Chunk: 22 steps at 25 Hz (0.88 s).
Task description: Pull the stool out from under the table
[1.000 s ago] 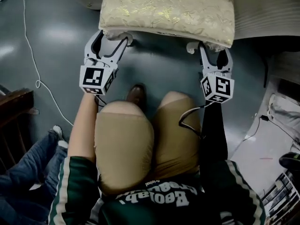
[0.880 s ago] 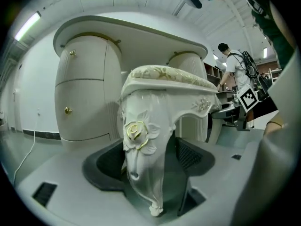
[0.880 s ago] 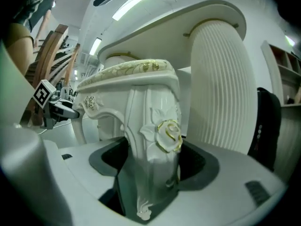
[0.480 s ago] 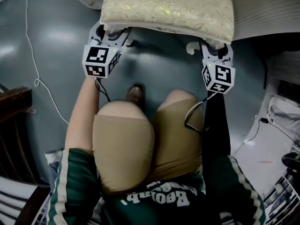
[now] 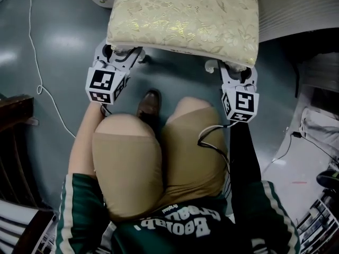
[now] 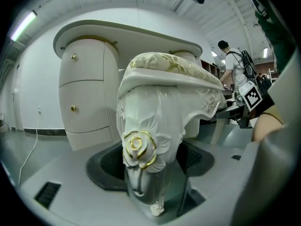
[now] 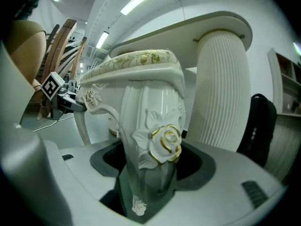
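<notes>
**Both grippers on the stool's front legs; the pull lies toward six o'clock**

The stool [image 5: 183, 15] stands at twelve o'clock from the person, its seat's long axis running nine to three. The table [image 5: 296, 9] is just beyond it. The left gripper [image 5: 121, 52], at eleven o'clock, clamps the left front leg [image 6: 150, 140]. The right gripper [image 5: 238, 70], at one o'clock, has the right front leg [image 7: 150, 126] between wide jaws that are opening slightly. Both are equally near, so the pull likely runs straight toward six. Count: one stool, one table, two grippers, two legs held.
</notes>
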Available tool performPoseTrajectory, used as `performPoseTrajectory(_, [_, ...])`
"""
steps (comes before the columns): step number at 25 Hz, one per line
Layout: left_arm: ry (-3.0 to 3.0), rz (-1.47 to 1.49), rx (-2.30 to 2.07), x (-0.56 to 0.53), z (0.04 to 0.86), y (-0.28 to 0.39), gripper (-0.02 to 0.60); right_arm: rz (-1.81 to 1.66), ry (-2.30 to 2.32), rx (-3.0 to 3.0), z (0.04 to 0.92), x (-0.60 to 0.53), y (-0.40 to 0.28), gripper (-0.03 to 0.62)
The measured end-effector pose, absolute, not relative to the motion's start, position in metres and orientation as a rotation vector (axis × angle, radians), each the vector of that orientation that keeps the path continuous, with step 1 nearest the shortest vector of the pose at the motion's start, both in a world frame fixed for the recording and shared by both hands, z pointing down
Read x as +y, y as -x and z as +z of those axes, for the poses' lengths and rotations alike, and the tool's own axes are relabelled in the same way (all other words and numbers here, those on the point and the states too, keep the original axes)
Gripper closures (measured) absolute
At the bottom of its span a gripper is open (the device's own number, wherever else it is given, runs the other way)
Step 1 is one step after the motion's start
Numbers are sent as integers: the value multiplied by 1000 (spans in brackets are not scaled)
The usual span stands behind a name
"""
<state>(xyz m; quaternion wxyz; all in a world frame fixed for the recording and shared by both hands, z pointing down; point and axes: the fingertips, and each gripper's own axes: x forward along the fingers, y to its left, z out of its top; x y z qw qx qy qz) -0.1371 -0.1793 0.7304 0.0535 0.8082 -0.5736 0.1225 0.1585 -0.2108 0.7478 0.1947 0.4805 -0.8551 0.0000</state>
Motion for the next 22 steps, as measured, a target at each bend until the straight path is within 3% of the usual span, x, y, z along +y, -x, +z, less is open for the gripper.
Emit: performPoseTrajectory(22, [-2432,259,-1849,-162,731,152,242,58,-1098,-2539,752,-205,-165,257])
